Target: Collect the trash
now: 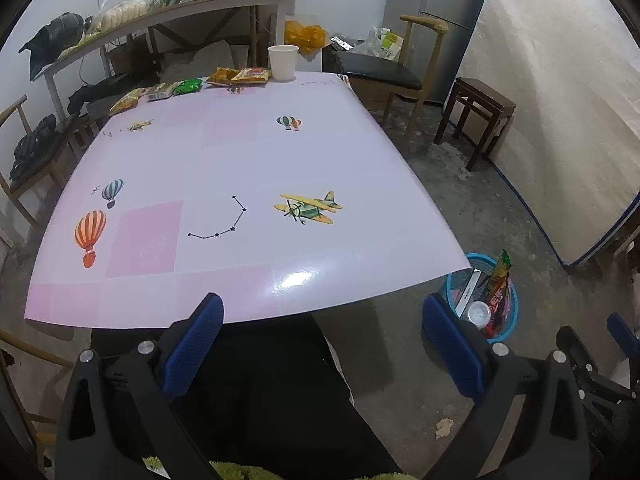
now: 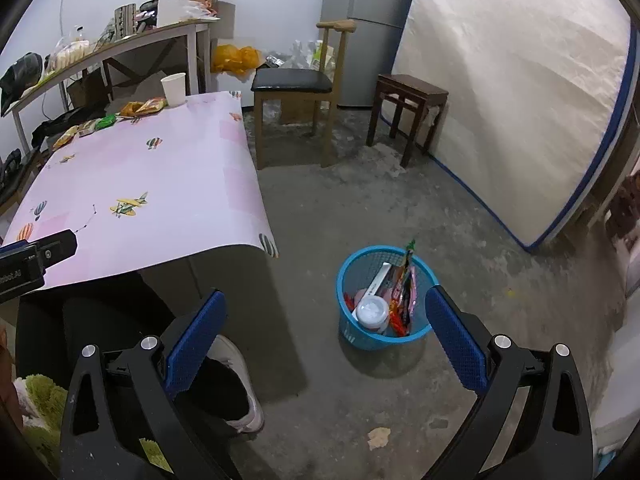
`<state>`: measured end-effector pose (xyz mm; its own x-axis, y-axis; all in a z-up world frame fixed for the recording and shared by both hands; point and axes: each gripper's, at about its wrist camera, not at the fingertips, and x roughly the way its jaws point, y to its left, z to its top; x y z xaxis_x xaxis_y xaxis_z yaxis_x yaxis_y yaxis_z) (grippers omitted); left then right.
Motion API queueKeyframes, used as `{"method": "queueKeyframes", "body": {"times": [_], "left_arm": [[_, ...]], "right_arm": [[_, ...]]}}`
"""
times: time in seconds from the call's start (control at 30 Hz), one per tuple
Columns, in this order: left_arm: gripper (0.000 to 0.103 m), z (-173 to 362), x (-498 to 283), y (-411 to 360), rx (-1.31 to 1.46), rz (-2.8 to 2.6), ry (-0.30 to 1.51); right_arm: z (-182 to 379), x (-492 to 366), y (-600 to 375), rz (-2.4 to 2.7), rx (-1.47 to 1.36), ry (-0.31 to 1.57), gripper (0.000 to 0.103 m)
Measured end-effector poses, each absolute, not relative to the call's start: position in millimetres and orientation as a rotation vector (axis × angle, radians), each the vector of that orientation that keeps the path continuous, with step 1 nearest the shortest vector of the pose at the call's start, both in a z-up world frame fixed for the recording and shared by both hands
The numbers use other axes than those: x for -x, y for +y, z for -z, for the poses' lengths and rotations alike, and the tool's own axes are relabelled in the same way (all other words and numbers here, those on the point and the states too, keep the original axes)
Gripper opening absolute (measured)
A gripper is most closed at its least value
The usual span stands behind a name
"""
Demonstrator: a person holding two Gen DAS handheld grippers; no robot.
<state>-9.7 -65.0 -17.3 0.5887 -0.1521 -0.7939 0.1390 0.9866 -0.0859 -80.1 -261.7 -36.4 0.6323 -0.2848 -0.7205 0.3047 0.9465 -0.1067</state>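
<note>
Several snack wrappers [image 1: 240, 75] and a white paper cup [image 1: 283, 62] sit along the far edge of the pink table [image 1: 240, 160]. The same wrappers [image 2: 144, 106] and cup [image 2: 174, 89] show in the right wrist view. A blue mesh bin [image 2: 384, 336] on the floor to the table's right holds wrappers and a lidded cup; the bin [image 1: 508, 320] also shows in the left wrist view. My left gripper [image 1: 322, 310] hangs open and empty over the table's near edge. My right gripper [image 2: 324, 300] is open and empty, above the floor just left of the bin.
A wooden chair [image 2: 296, 84] and a dark stool [image 2: 412, 92] stand beyond the table, with a mattress [image 2: 520, 80] leaning at right. A cluttered shelf [image 1: 160, 12] runs along the back wall. A paper scrap [image 2: 379, 437] lies on the floor. A person's legs and a white shoe [image 2: 240, 380] are below.
</note>
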Motion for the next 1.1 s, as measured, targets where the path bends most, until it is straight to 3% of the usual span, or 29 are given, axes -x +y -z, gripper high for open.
{"method": "queueKeyframes", "body": {"times": [1.1], "left_arm": [[0.098,5.5,19.2,-60.4,0.016,0.124,0.867]], "right_arm": [[35.3,89.8,-261.3,0.351,0.001,0.801,0.096]]}}
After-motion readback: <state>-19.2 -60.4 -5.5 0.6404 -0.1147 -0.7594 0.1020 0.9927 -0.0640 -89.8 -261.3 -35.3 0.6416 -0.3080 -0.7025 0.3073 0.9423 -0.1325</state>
